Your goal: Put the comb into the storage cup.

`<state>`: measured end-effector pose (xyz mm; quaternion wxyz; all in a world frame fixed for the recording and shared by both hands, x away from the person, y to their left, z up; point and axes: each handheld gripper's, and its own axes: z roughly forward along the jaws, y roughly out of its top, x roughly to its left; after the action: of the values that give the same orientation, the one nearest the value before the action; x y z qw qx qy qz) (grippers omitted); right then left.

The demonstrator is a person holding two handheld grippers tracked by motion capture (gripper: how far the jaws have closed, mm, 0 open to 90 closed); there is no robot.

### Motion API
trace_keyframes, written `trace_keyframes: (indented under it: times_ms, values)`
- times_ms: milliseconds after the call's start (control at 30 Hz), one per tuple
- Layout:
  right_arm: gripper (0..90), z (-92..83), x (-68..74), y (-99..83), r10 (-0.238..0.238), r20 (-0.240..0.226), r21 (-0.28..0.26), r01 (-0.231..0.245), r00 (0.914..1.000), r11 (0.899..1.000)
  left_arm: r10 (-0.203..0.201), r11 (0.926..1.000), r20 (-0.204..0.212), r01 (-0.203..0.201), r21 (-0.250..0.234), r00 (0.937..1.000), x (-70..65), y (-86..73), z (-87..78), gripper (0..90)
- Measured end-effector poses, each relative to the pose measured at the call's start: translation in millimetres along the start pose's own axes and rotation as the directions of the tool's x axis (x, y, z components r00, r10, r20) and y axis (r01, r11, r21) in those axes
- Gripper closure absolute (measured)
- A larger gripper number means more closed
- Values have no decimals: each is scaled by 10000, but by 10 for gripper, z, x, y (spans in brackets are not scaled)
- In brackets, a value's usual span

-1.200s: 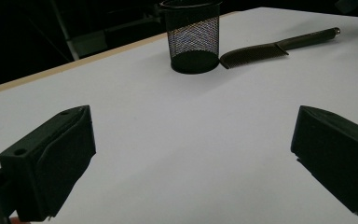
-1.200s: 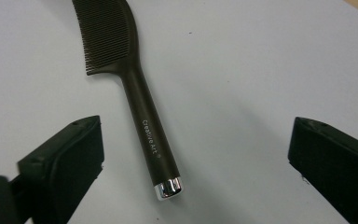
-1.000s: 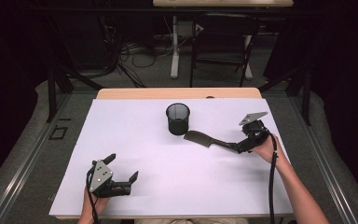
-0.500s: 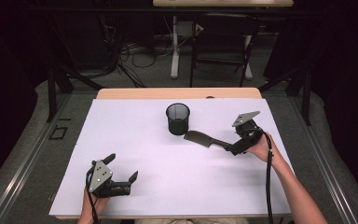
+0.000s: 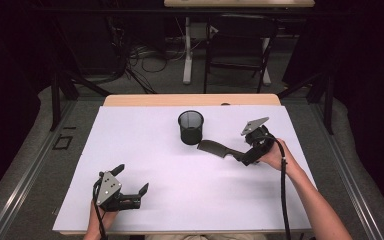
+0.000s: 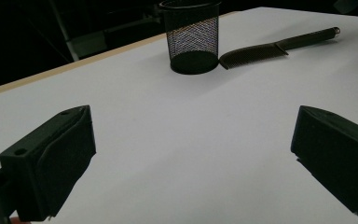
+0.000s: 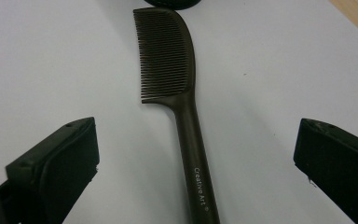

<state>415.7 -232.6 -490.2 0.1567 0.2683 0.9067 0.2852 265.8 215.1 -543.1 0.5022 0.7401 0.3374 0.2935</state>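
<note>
Right gripper [image 5: 246, 156] sits over the handle end of the comb [image 5: 219, 148], on the side of it away from the mesh cup [image 5: 190, 127], with its jaws spread wide and nothing between the pads. In the right gripper view the comb's handle [image 7: 196, 163] runs straight up the middle between the two jaws, so the hand looks lined up to close across the handle rather than the teeth; that is the sensible place to grip, since the handle is the thicker, plainer part. The comb lies flat on the white sheet [image 5: 150, 150], its toothed end pointing at the mesh cup and stopping just beside the cup's base, apart from it as far as the left gripper view shows [image 6: 254, 53]. Lying that way, it would need only a lift and a tilt to go teeth-first or handle-first into the cup, which seems to be the likely aim.

Left gripper [image 5: 128, 191] rests well away from the mesh cup, near the person's edge of the sheet, jaws also spread and empty. It faces the cup [image 6: 192, 39] from a distance, parked out of the way so the right hand [image 5: 275, 157] has free room around the comb
</note>
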Motion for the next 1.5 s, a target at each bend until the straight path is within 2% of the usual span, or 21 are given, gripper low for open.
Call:
trace_keyframes:
  times_ms: [67, 333, 600, 700, 833, 1000, 1200, 1233, 1300, 1433, 1467, 1500]
  values:
    - [0, 24, 3, 24, -78, -85, -11, 78, 9999, 10000, 6, 10000, -6, -6, 10, 10000, -1, 1, 2, 0]
    - [0, 135, 18, 118, -506, -166, 496, 514, 9986, 9974, -12, 10000, -25, 12, -9, 10000, 1, 0, 5, 0]
    - [2, 194, 22, 181, -665, -241, 961, 685, 9975, 9930, 4, 10000, -21, -4, 23, 10000, 0, 1, 14, 0]
    - [29, 209, 3, 201, -790, -269, 1129, 815, 9965, 9903, -3, 10000, -28, 3, 13, 10000, 1, 0, 13, 0]
    - [137, 252, 7, 218, -839, -348, 1348, 879, 9959, 9870, -1, 10000, -11, 1, 15, 10000, 2, -1, 15, 0]
    - [278, 302, 17, 250, -1224, -413, 1699, 1277, 9916, 9772, -11, 10000, -23, 11, 18, 10000, 2, -1, 13, 0]
    - [422, 368, 34, 283, -1665, -539, 2298, 1745, 9846, 9575, -17, 10000, -17, 17, 13, 10000, 4, -2, 15, 0]
    - [438, 373, 34, 290, -1641, -610, 2447, 1741, 9846, 9538, -13, 10000, -13, 14, 19, 10000, 4, -2, 15, 0]
    - [480, 406, 34, 291, -1674, -600, 2468, 1771, 9841, 9528, -16, 10000, -10, 16, 21, 10000, 4, -2, 15, 0]
    - [536, 465, 26, 302, -1814, -727, 2911, 1949, 9807, 9366, -25, 10000, -11, 25, 10, 10000, 4, -2, 17, 0]
    - [547, 487, 18, 302, -1862, -799, 2908, 2016, 9792, 9353, -26, 10000, -7, 26, 10, 10000, 5, -2, 17, 0]
    - [566, 498, 16, 307, -1826, -746, 3078, 1968, 9804, 9309, -25, 10000, -5, 25, 14, 10000, 6, -3, 17, 0]
